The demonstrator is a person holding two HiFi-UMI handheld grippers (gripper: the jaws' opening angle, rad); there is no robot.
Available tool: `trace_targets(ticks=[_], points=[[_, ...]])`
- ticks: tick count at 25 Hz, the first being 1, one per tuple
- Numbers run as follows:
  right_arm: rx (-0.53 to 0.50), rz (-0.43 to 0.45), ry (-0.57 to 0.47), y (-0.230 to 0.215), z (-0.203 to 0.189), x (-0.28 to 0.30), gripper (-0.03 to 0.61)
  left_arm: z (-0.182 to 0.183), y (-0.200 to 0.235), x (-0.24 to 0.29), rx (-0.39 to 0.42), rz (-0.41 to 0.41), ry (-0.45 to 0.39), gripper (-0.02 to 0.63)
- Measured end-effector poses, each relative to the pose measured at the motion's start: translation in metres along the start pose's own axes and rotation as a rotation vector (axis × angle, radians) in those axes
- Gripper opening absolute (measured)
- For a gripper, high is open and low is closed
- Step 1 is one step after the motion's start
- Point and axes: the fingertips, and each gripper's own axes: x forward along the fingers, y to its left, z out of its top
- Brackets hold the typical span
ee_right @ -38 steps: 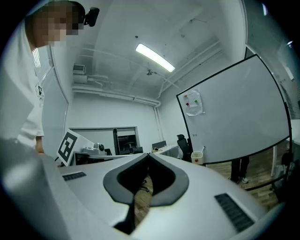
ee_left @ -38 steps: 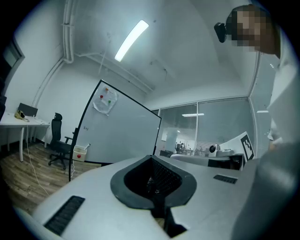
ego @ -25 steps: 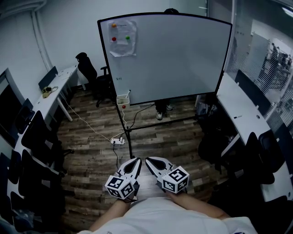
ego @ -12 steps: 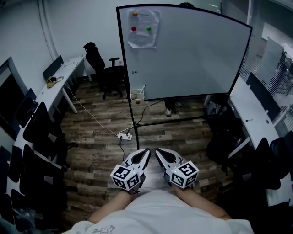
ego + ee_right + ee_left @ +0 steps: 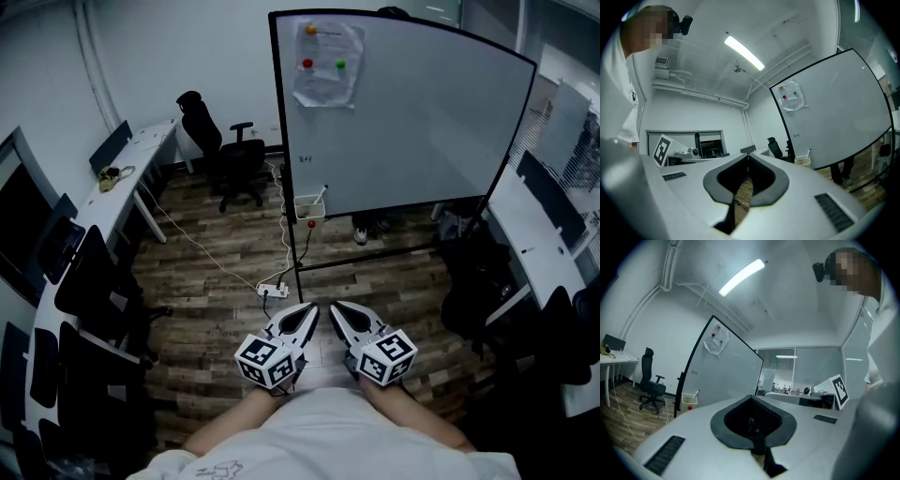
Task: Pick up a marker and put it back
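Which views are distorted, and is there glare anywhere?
Head view: dim, and the whiteboard edges bow outward. Left gripper view: strong fisheye with a black round border; the lamp is blown out. Right gripper view: the same fisheye and lamp glare.

Whiteboard (image 5: pixel 422 122) black-framed; floor (image 5: pixel 216 309) brown planks; marker (image 5: pixel 322 191) seemingly white.

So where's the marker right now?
In the head view the marker sticks out of the small box at the whiteboard's lower left corner, above a red dot.
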Motion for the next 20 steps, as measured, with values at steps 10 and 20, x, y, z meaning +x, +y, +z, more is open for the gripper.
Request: trace_targets(ticks=[10,20], points=[[0.010,-0.048,0.007,0.001,-0.007,0.035,0.012,0.003,0.039,-0.011,-0.031,-0.029,-0.002,0.005],[0.022,0.013,0.035,-0.020,-0.012,0.075,0.012,0.006,0.079,0.006,-0.045,0.028,-0.018,0.005]])
